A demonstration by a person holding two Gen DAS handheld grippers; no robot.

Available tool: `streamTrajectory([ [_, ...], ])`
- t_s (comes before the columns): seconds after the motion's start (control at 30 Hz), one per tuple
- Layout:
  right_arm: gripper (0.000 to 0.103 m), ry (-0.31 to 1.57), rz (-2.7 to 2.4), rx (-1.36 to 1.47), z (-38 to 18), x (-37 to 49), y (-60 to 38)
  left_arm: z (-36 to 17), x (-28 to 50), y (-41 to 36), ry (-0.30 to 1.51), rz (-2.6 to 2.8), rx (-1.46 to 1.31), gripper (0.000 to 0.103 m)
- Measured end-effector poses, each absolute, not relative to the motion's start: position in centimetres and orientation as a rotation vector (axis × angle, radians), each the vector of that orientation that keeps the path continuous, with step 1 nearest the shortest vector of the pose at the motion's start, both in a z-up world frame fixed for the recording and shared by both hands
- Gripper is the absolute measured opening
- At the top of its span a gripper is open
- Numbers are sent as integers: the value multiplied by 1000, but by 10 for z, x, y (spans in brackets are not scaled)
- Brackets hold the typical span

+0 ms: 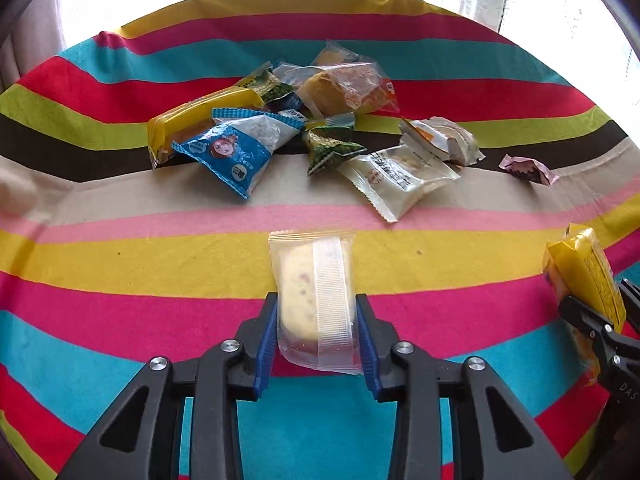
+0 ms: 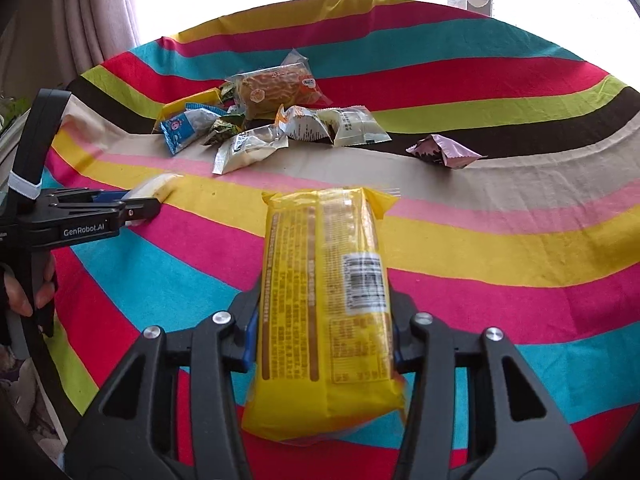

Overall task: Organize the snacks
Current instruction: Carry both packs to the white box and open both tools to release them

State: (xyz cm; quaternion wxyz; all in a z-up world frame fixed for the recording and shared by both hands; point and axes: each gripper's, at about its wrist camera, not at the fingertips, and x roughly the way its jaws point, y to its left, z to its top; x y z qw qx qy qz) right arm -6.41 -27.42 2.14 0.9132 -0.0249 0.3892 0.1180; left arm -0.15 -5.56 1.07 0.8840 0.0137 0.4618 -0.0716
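My left gripper (image 1: 316, 300) is shut on a clear packet with a pale cake (image 1: 314, 292), held above the striped tablecloth (image 1: 120, 264). It also shows in the right wrist view (image 2: 144, 204) at the left, with the cake packet (image 2: 154, 186) in it. My right gripper (image 2: 324, 304) is shut on a long yellow snack packet (image 2: 324, 308), barcode side up. That packet shows at the right edge of the left wrist view (image 1: 584, 276). A heap of snack packets (image 1: 280, 120) lies farther back on the cloth.
The heap holds a blue packet (image 1: 228, 152), a yellow packet (image 1: 192, 120), green packets (image 1: 328, 148), white packets (image 1: 396, 176) and a bread packet (image 1: 348, 88). A pink wrapper (image 1: 528, 168) lies apart to the right. Curtains (image 2: 92, 16) hang behind the table.
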Motion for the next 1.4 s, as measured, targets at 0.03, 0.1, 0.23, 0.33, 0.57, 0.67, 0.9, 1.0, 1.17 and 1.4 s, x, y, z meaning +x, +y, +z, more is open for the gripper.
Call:
streamTrajectory([
  [0.03, 51, 810, 238, -40, 21, -67, -275, 12, -6, -57, 963, -162, 22, 37],
  [0.1, 51, 834, 230, -2, 18, -72, -277, 12, -16, -61, 965, -183, 16, 37],
  [0.23, 51, 854, 207, 32, 17, -85, -276, 10, -26, -71, 976, -217, 25, 37],
  [0.33, 51, 860, 189, 31, 20, -96, -272, 11, -41, -75, 977, -244, 40, 37],
  [0.57, 51, 855, 173, 51, 30, -117, -256, 17, -79, -68, 972, -283, 63, 37],
  [0.67, 51, 852, 177, 59, 34, -124, -246, 22, -95, -60, 959, -283, 61, 37],
  [0.9, 51, 844, 201, 71, 42, -137, -217, 34, -126, -35, 930, -275, 39, 37],
  [1.0, 51, 853, 218, 91, 43, -140, -207, 37, -135, -26, 924, -273, 30, 37],
  [1.17, 51, 863, 248, 102, 47, -147, -188, 44, -144, -8, 914, -252, 4, 37],
  [1.4, 51, 859, 300, 53, 54, -151, -155, 60, -159, 23, 887, -218, -51, 37],
])
